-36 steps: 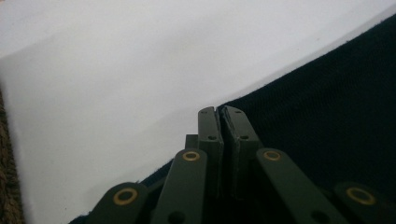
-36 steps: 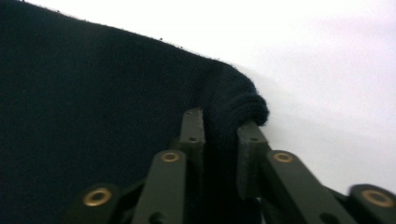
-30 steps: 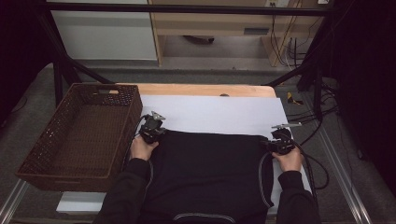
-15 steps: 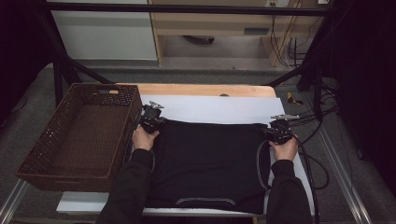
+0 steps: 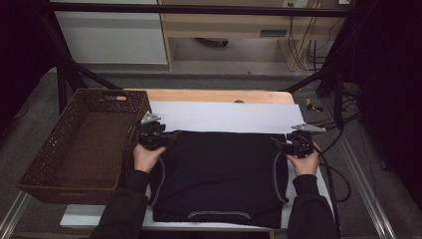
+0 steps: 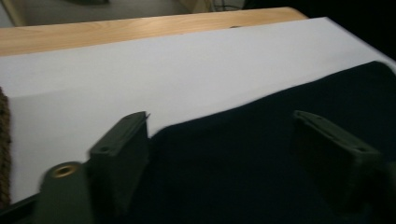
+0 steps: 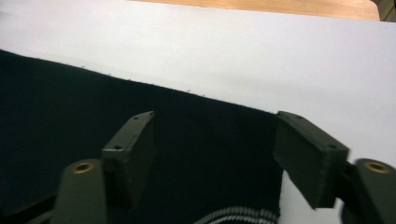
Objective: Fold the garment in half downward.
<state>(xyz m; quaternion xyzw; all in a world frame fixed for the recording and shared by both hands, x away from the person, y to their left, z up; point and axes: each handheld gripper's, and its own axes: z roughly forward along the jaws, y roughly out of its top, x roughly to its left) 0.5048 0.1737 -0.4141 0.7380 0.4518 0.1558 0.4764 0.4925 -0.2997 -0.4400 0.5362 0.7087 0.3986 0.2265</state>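
A black garment (image 5: 219,169) lies flat on a white sheet (image 5: 224,117), its pale-trimmed hem toward the person. My left gripper (image 5: 166,137) rests at the garment's far left corner and my right gripper (image 5: 281,143) at its far right corner. In the left gripper view the left gripper (image 6: 219,121) stands open, jaws wide apart over the garment's (image 6: 280,177) far edge. The right gripper (image 7: 217,116) is open too, straddling the cloth (image 7: 70,116) near its side edge, where striped trim (image 7: 233,215) shows. Nothing is pinched between either pair of jaws.
A brown wicker basket (image 5: 30,169) stands at the table's left, beside the left hand. The wooden tabletop (image 5: 214,95) shows beyond the sheet. Cables (image 5: 338,174) trail off the right edge. Bare white sheet lies beyond the garment.
Both hands carried the garment's far edge farther up the sheet, spreading it flat. They have since eased back a little toward the person.
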